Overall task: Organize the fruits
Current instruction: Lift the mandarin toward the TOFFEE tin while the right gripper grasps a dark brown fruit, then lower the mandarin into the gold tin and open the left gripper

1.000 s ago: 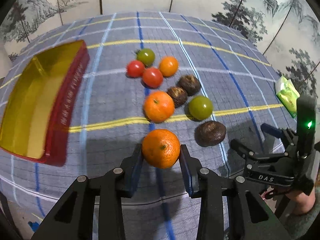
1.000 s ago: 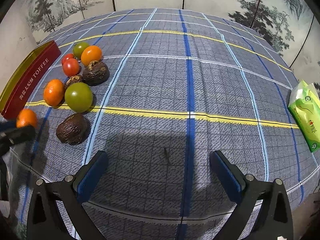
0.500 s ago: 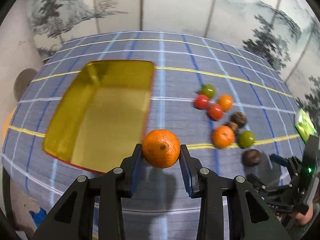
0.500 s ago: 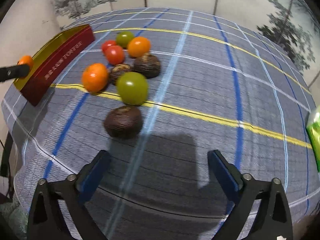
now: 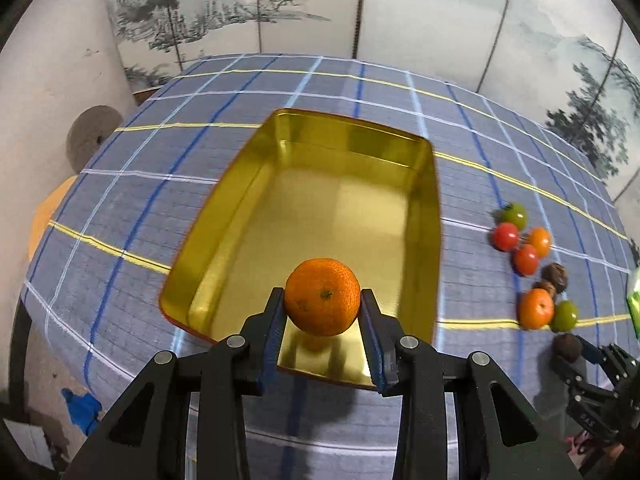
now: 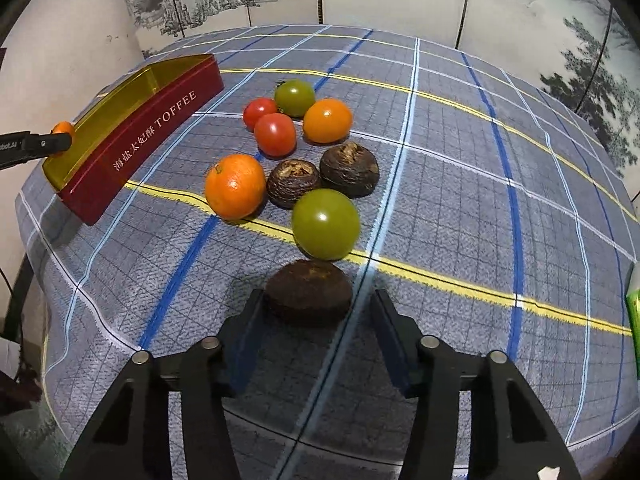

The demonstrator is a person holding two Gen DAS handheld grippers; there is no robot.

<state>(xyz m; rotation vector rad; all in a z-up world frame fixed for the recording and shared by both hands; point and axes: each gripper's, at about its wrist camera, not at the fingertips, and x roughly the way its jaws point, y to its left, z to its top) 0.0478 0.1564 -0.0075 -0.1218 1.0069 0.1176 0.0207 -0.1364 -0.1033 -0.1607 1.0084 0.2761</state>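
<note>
The left gripper (image 5: 322, 312) holds a tangerine (image 5: 322, 297) over the near end of the toffee tin (image 5: 248, 184), which stretches away ahead of it on the table (image 5: 160, 184), with the rest of the fruit well off to its right. Between the closing jaws of the right gripper (image 6: 316, 320) lies a water chestnut (image 6: 309, 292), its left side at the left pad and its right side still apart from the right pad. Just beyond it sits a large tomato (image 6: 325, 224), then two more water chestnuts (image 6: 294, 183) with a second tangerine (image 6: 235, 186) to their left, a cluster of cherry tomatoes (image 6: 276, 134) behind them, and the tin far ahead-left.
</note>
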